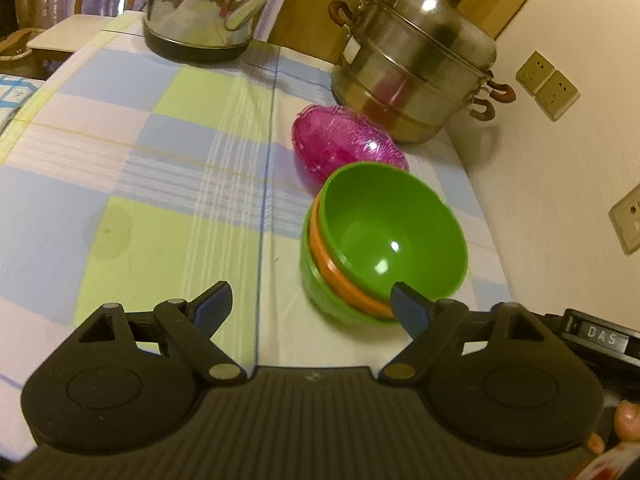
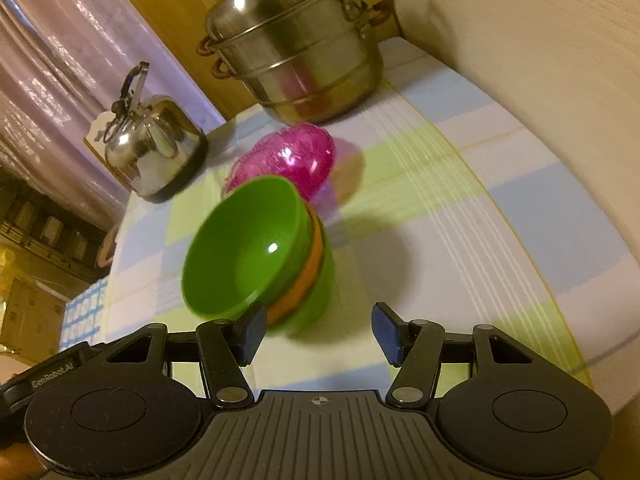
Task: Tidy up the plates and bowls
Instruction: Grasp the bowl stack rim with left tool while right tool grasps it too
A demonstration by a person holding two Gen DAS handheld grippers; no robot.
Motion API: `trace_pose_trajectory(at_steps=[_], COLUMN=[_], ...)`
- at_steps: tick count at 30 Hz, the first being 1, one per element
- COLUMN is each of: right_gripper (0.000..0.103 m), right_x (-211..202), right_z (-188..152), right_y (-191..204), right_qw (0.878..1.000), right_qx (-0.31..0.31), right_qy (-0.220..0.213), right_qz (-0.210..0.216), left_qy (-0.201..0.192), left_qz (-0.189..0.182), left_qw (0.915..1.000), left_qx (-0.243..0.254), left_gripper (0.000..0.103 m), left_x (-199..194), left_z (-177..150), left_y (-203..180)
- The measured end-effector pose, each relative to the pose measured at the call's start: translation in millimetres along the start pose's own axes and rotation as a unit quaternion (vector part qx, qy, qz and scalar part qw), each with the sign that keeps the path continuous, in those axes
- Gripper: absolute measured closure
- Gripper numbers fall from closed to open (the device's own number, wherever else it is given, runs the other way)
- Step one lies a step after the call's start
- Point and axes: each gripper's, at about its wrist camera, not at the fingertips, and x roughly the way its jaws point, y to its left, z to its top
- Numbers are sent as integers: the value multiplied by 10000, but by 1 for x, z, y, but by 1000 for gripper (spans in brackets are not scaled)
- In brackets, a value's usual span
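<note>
A stack of three nested bowls (image 1: 384, 240), green over orange over green, stands on the checked tablecloth (image 1: 160, 160). Just behind it lies a clear pink dish (image 1: 348, 140). My left gripper (image 1: 312, 306) is open just in front of the stack, and its right fingertip (image 1: 408, 308) overlaps the stack's near rim in the picture. The right wrist view shows the same stack (image 2: 256, 248) and pink dish (image 2: 296, 156). My right gripper (image 2: 320, 332) is open there, its left fingertip (image 2: 252, 332) in front of the stack's near edge. Neither gripper presses on anything.
A steel steamer pot (image 1: 416, 60) stands at the back by the wall, and a steel kettle (image 1: 204, 8) at the far left corner. Wall sockets (image 1: 548, 84) sit to the right. The other gripper's body (image 1: 600, 338) and a fingertip (image 1: 628, 420) show at the right edge.
</note>
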Motion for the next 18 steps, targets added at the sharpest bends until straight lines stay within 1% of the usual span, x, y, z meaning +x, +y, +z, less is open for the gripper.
trace_pose_trajectory(at_steps=[2,8,10,12,14,16,18], right_gripper=[45,45,45,45,45,45,45], right_x=[8,39,48,59,66,74,82], right_z=[9,31,36,40,42,45,47], right_y=[1,2,1,1,1,1,0], right_qw=[10000,9998,9997,9993,9991,9986,9982], right_qx=[14,22,13,-14,-59,-91,-122], right_qy=[7,164,254,354,424,507,582], right_qz=[3,-53,-65,-81,-74,-97,-104], left_qy=[40,193,281,380,457,515,547], left_qz=[-22,-33,-50,-62,-79,-81,-89], left_qw=[10000,9996,9994,9990,9986,9983,9980], left_qx=[67,204,206,224,250,268,289], left_gripper=[23,23,28,35,38,38,43], left_x=[10,41,52,61,69,75,80], left_z=[10,32,37,40,42,44,45], left_y=[-4,-12,-12,-11,-11,-11,-11])
